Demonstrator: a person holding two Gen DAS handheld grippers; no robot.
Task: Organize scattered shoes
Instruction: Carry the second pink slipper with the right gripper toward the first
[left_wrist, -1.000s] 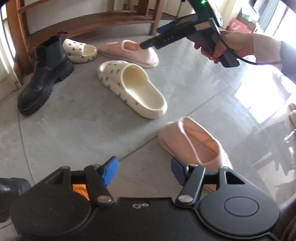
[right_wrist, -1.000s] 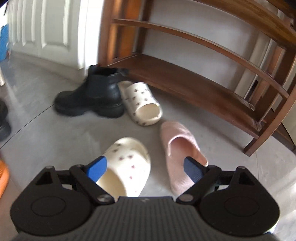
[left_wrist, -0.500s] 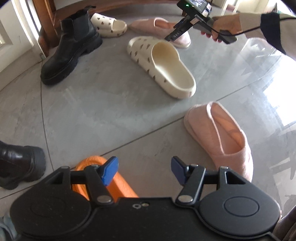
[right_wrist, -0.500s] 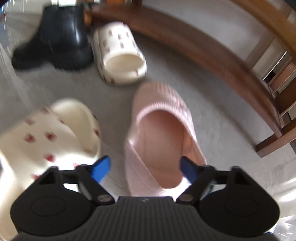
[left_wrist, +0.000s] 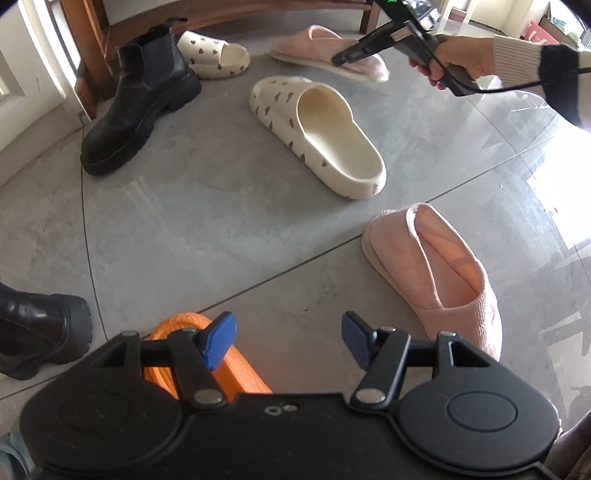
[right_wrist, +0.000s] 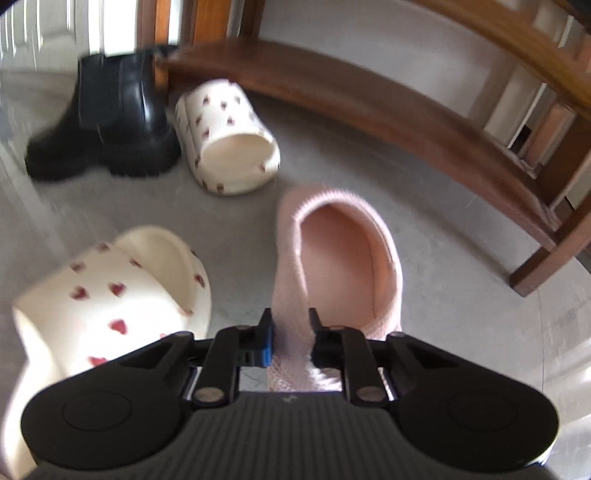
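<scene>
Spanning the back of the right wrist view, a wooden shoe rack (right_wrist: 369, 99) stands on the grey tiled floor (left_wrist: 207, 221). Near its left post sits a black boot (left_wrist: 136, 107), with a cream heart-print slide (left_wrist: 214, 55) just beside it. A second cream slide (left_wrist: 321, 133) lies in the open floor, and a near pink slipper (left_wrist: 436, 273) lies well apart from the far pink slipper (right_wrist: 343, 266) close to the rack. Another black boot's toe (left_wrist: 40, 332) shows at the left edge, and something orange (left_wrist: 221, 365), probably another shoe, lies under the left gripper (left_wrist: 286, 339), whose fingers are spread wide around nothing. The right gripper (right_wrist: 290, 339) has its fingers drawn narrow, pinching the far pink slipper's side wall; whether it is lifted off the floor is unclear in the blur.
</scene>
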